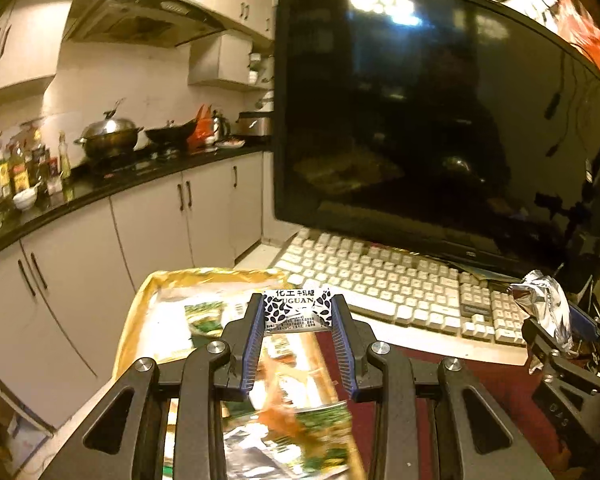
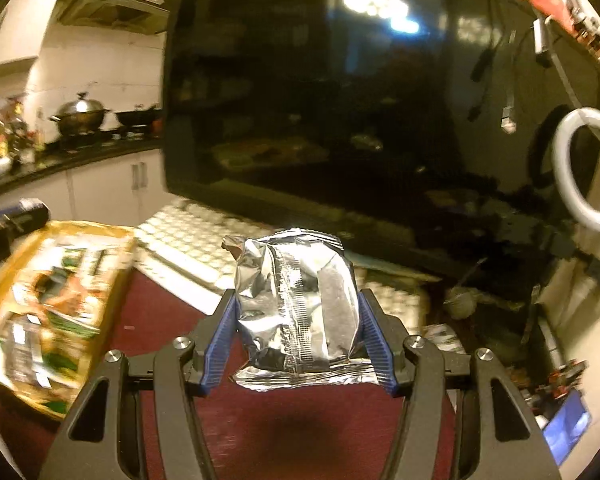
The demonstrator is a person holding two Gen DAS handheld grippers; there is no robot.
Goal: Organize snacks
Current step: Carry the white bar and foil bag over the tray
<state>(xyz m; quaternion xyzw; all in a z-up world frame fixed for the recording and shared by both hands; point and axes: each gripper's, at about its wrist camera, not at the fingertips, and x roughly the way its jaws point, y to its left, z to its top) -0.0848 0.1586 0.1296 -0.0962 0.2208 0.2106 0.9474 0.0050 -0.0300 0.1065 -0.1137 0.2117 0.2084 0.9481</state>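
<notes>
My left gripper (image 1: 298,304) is shut on a small white packet with black leaf print (image 1: 296,307), held above a gold-rimmed tray (image 1: 148,284) that carries several green and orange snack packs. My right gripper (image 2: 298,300) is shut on a crinkled silver foil snack bag (image 2: 296,304), held upright over the dark red tabletop (image 2: 300,432). The same foil bag (image 1: 548,304) and the right gripper show at the right edge of the left wrist view. The tray (image 2: 4,284) lies blurred at the left of the right wrist view.
A white keyboard (image 1: 380,280) lies before a large dark monitor (image 1: 420,112) just beyond both grippers. A kitchen counter (image 1: 100,192) with pots and bottles runs along the left. A white ring light (image 2: 580,164) stands at the right.
</notes>
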